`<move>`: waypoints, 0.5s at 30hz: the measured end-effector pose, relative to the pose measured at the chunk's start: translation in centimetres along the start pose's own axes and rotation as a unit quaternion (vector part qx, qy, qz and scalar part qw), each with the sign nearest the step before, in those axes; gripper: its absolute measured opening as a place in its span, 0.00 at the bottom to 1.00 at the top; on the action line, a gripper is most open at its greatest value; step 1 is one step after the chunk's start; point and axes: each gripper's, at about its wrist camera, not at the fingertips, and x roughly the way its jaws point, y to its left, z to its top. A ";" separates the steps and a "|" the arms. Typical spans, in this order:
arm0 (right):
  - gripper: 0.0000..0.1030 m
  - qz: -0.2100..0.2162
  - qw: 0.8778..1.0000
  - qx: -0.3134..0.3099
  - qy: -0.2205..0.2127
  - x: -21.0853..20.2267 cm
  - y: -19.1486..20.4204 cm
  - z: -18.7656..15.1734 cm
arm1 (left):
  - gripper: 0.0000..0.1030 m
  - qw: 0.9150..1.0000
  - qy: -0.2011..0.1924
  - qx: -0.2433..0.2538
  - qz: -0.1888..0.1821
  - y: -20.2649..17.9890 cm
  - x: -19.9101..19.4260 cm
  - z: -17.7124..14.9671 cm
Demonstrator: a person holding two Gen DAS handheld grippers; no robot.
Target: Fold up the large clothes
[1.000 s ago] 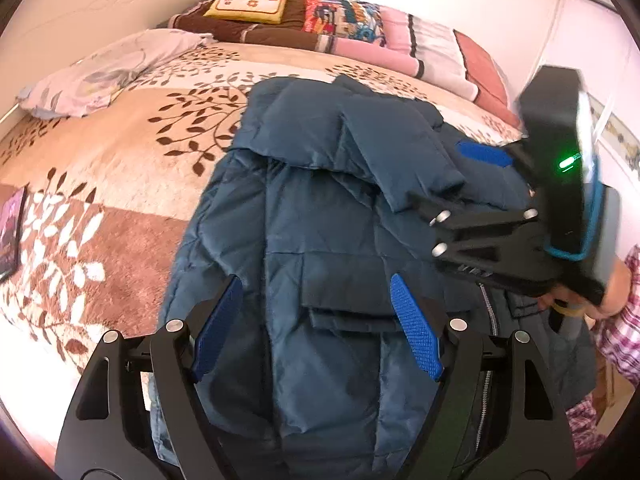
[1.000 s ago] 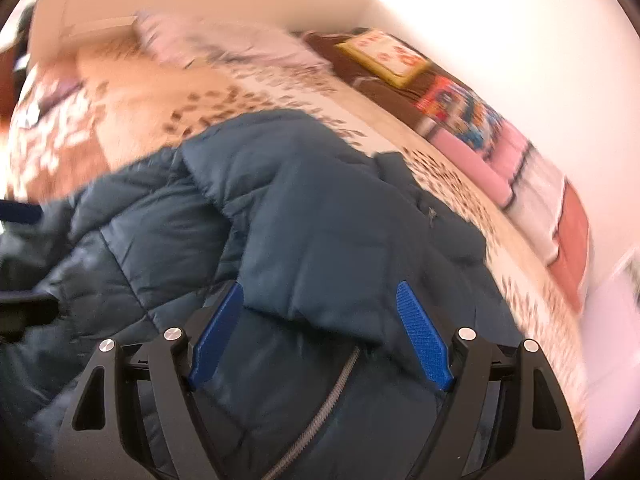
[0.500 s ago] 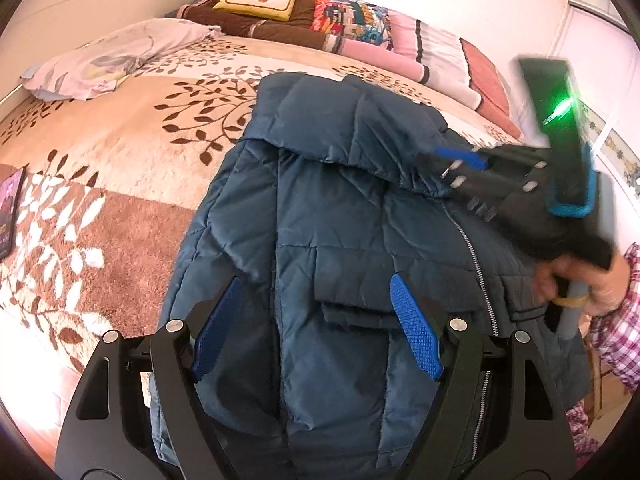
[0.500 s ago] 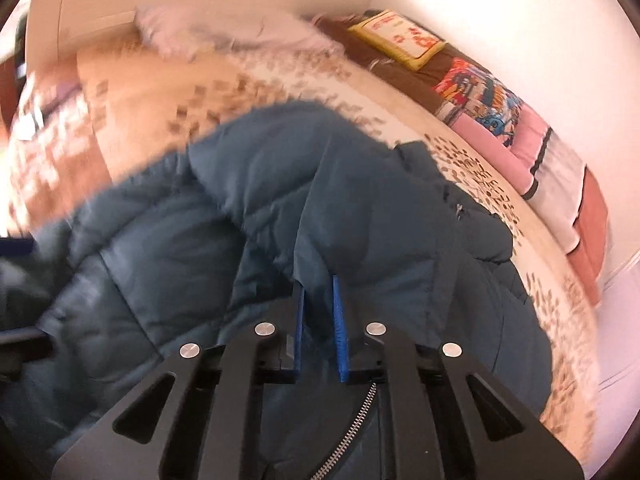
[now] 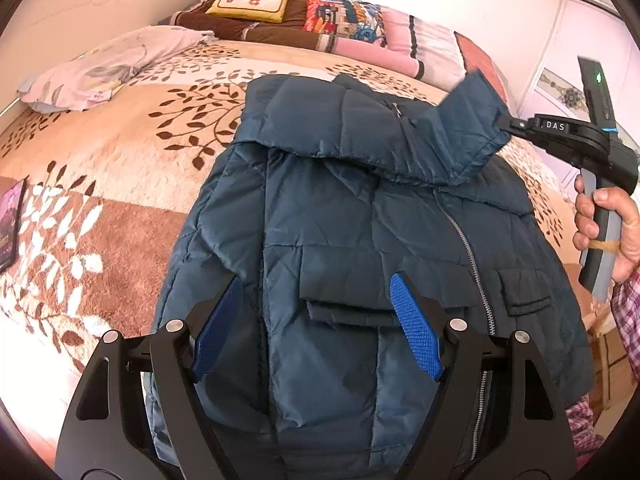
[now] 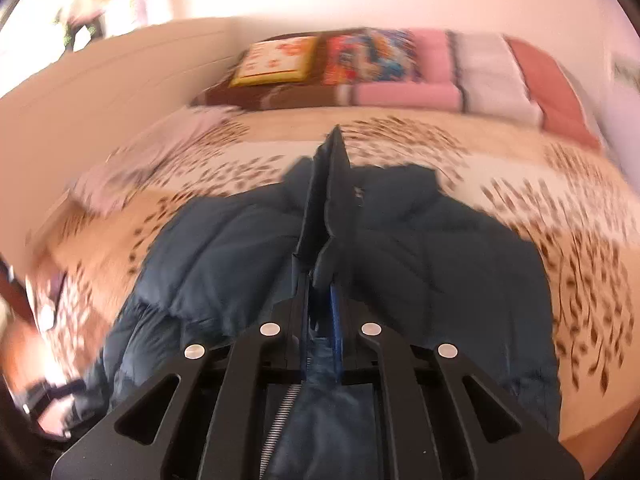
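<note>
Left hand-held gripper (image 5: pixel 316 324): held wide open above the jacket (image 5: pixel 360 260), gripping nothing.
Jacket: spread front-up on the bed (image 5: pixel 120 160), zipped, no fold made yet.
Right hand-held gripper (image 6: pixel 322 304): jaws just closed, clamped on a lifted sleeve (image 5: pixel 472 120).
Left: all folds.

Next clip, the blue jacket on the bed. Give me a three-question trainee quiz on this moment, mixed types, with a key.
1. True or false: the left gripper is clamped on the jacket.
2. Multiple choice: what does the right gripper hold? A) the purple pillow B) the sleeve end C) nothing
3. Short answer: what lies under the jacket?

Key
1. False: its jaws stand open above the jacket's pocket area.
2. B: it is shut on the sleeve, lifted off the jacket's chest, after its jaws have just been closing.
3. The leaf-patterned bedspread.
</note>
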 end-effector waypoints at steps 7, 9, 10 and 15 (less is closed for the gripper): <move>0.09 -0.013 0.993 0.118 0.018 1.0 -7.1 -1.7 | 0.73 1.000 0.011 0.010 0.004 -0.5 0.5 -0.2; 0.09 -0.019 0.990 0.138 0.026 1.6 -8.4 -2.6 | 0.73 1.000 0.013 0.013 0.005 -0.7 0.6 -0.2; 0.09 -0.022 0.989 0.144 0.029 1.8 -8.8 -3.0 | 0.73 1.000 0.014 0.014 0.006 -0.8 0.7 -0.3; 0.09 -0.042 0.984 0.164 0.051 3.0 -10.5 -4.8 | 0.73 1.000 0.019 0.018 0.007 -1.0 0.9 -0.3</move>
